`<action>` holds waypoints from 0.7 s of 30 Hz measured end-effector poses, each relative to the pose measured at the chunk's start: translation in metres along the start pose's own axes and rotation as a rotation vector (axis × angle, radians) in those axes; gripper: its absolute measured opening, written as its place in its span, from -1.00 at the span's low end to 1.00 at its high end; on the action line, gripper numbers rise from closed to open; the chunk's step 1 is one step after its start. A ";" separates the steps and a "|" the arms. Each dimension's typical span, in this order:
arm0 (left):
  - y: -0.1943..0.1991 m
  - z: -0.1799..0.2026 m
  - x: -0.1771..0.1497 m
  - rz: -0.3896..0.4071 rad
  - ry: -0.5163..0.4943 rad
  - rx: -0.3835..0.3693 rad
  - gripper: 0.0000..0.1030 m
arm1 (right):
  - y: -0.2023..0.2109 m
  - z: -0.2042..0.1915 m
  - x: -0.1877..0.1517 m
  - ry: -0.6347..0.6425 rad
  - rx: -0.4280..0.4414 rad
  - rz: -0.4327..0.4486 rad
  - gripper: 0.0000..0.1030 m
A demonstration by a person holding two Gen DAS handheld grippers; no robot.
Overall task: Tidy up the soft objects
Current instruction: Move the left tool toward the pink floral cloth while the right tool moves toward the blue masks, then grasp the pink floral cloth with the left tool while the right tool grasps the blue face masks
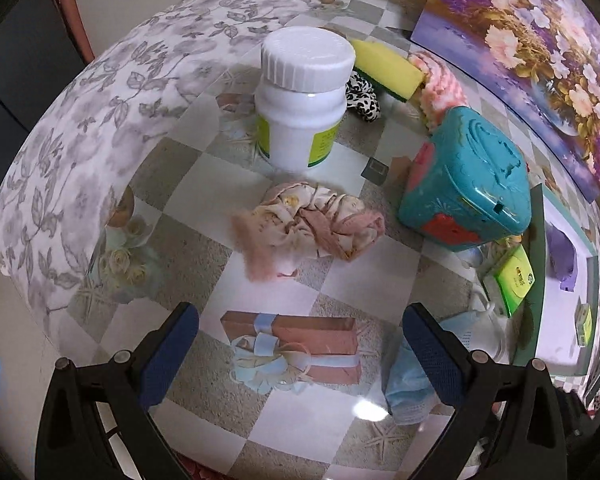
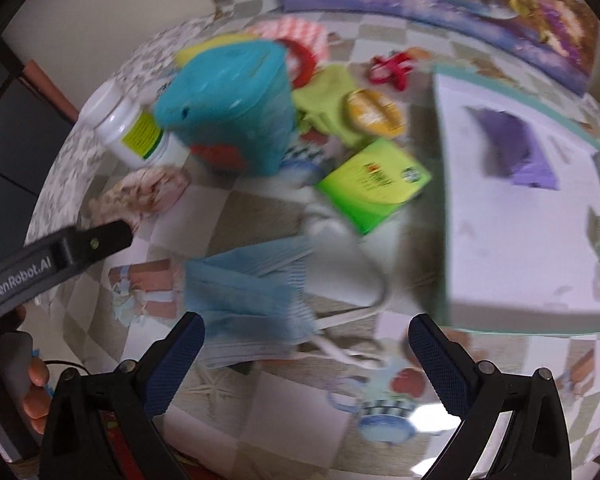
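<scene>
Risk assessment: the pink floral scrunchie [image 1: 312, 220] lies on the table [image 1: 228, 184] just in front of the white bottle [image 1: 304, 96] and beside the teal container [image 1: 468, 184]. A careless reach from the left gripper [image 1: 300, 344] could tip the bottle or nudge the container. The blue face mask [image 2: 252, 304] lies flat, with white cords [image 2: 348, 320] running against and under its right edge; a pinch by the right gripper [image 2: 306, 360] may snag a cord and drag it along. The right wrist view is blurred, so fine contact there cannot be confirmed.

Further soft items, a yellow sponge [image 1: 384, 68] and a spotted scrunchie [image 1: 362, 96], sit behind the bottle, awkward to reach without disturbing it.

Jaws: both pairs stand wide apart and carry nothing. The left pair touches nothing that I can confirm. The right pair brackets the near edge of the mask; contact cannot be determined.
</scene>
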State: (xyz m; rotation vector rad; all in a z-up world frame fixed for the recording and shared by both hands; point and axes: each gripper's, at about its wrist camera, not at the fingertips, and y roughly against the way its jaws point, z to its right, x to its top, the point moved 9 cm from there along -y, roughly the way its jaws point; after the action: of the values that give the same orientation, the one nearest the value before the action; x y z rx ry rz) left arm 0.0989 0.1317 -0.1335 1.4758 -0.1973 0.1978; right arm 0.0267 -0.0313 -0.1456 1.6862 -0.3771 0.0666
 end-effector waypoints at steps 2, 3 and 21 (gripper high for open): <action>-0.001 0.000 0.003 0.000 -0.006 0.003 0.98 | -0.008 -0.006 -0.002 0.012 0.004 -0.019 1.00; -0.002 0.000 0.005 0.001 -0.007 0.004 0.98 | -0.012 -0.009 -0.003 0.017 0.000 -0.026 1.00; -0.036 -0.009 0.037 0.010 -0.022 0.043 0.97 | -0.055 -0.032 -0.012 0.143 -0.104 -0.097 1.00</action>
State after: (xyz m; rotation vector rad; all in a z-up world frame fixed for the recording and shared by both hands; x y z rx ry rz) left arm 0.1442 0.1385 -0.1594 1.5202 -0.2197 0.1949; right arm 0.0363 0.0077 -0.1961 1.5841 -0.1877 0.0938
